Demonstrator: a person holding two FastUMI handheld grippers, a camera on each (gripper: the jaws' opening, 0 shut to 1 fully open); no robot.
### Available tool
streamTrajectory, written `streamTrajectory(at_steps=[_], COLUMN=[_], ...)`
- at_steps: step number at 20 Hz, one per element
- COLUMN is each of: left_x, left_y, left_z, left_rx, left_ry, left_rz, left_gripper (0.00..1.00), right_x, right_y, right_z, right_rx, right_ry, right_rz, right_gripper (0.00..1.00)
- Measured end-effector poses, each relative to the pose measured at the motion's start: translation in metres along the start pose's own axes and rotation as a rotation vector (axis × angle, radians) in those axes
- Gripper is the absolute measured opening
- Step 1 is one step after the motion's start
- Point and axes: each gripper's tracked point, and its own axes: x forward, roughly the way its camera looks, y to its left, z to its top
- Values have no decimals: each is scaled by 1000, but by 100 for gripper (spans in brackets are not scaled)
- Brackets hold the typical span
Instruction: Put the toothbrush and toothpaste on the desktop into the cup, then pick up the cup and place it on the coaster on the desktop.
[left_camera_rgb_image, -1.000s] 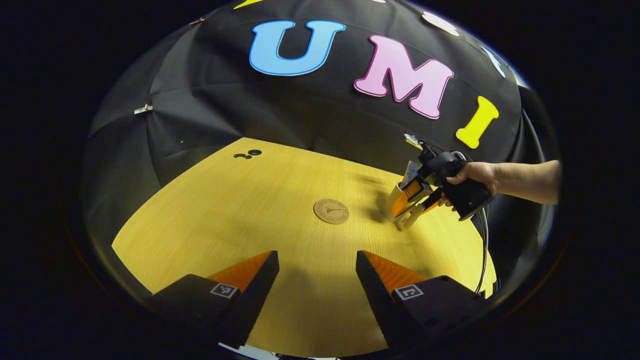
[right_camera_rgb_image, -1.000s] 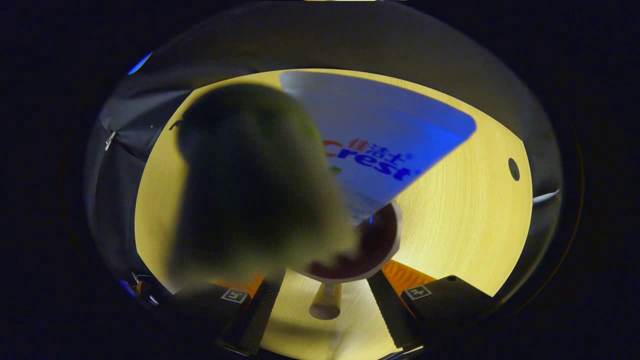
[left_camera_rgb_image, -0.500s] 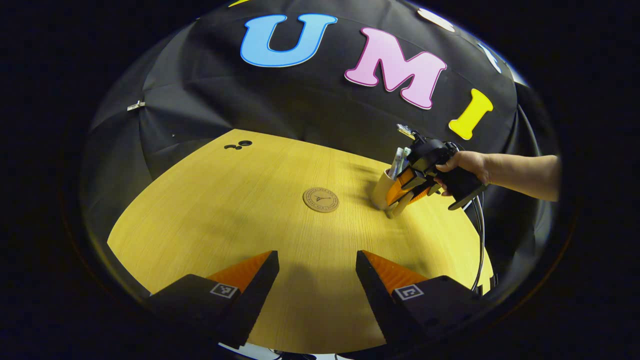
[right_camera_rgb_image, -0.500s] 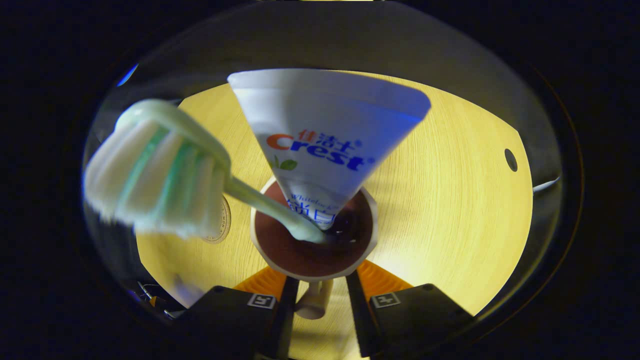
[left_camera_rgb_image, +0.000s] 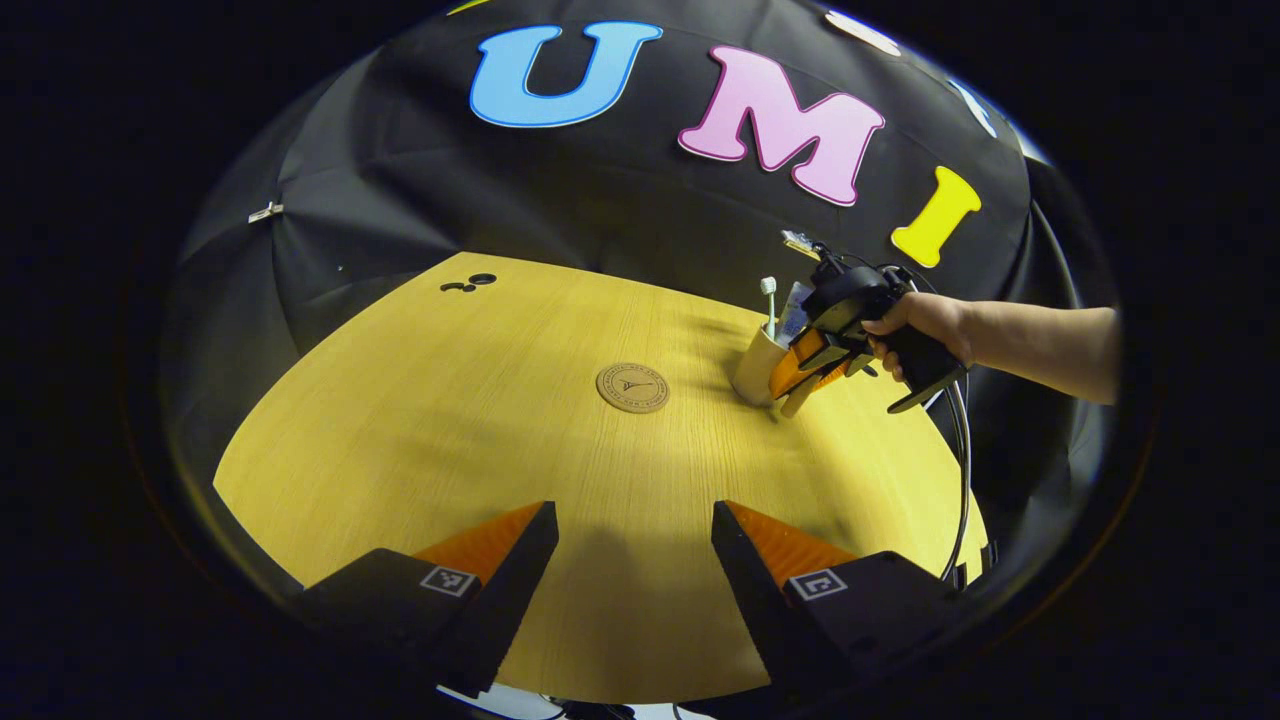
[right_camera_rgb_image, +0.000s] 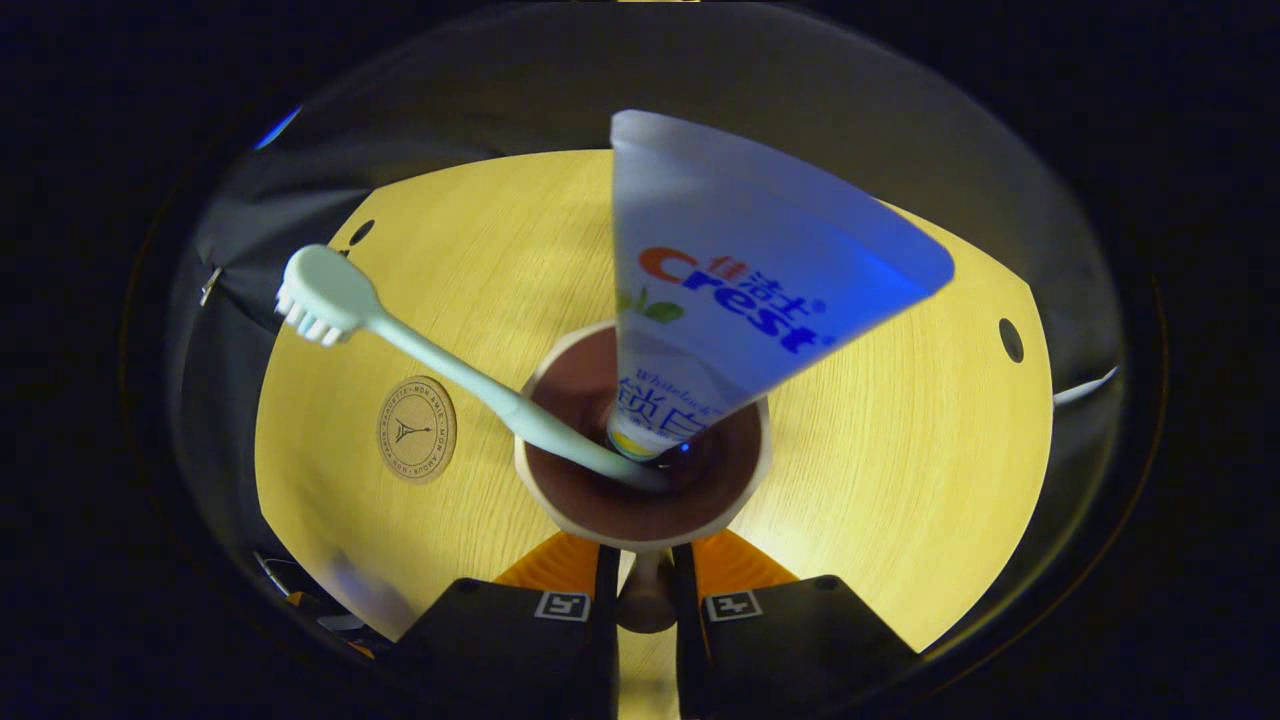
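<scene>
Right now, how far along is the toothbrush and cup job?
Done: the toothbrush and toothpaste tube stand in the cup. In hand: the right tool is shut on the cup's handle. The left tool is open, holding nothing. Left: carry the cup onto the coaster, which is bare.

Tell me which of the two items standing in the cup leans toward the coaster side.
The toothbrush: its handle slants out of the cup with the bristle head over toward the coaster. The toothpaste tube fans out the other way.

Cup (right_camera_rgb_image: 640, 510) holds toothbrush (right_camera_rgb_image: 430, 355), toothpaste (right_camera_rgb_image: 730, 290) — beside (not on) coaster (right_camera_rgb_image: 416, 429).
</scene>
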Motion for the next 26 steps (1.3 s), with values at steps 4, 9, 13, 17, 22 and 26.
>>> streamTrajectory(at_steps=[4, 9, 13, 17, 22, 26], left_x=[0, 2, 4, 4, -1, -11], left_y=[1, -1, -3, -1, 7, 22], left_z=[-8, -12, -17, -23, -31, -37], left_rx=[3, 4, 11, 14, -18, -25], left_ry=[16, 17, 21, 21, 22, 23], left_rz=[2, -6, -11, -11, 0, 30], left_gripper=[98, 98, 98, 98, 98, 98], right_x=[-2, -12, -26, -35, -35, -32], right_y=[-2, 3, 18, 49, 92, 125], right_z=[-2, 5, 11, 17, 20, 19], right_rx=[-14, -24, -47, -78, -140, -181], right_ry=[-15, -57, -70, -82, -80, -66], right_rz=[-5, 2, 18, 48, 73, 101], right_gripper=[27, 27, 26, 26, 26, 26])
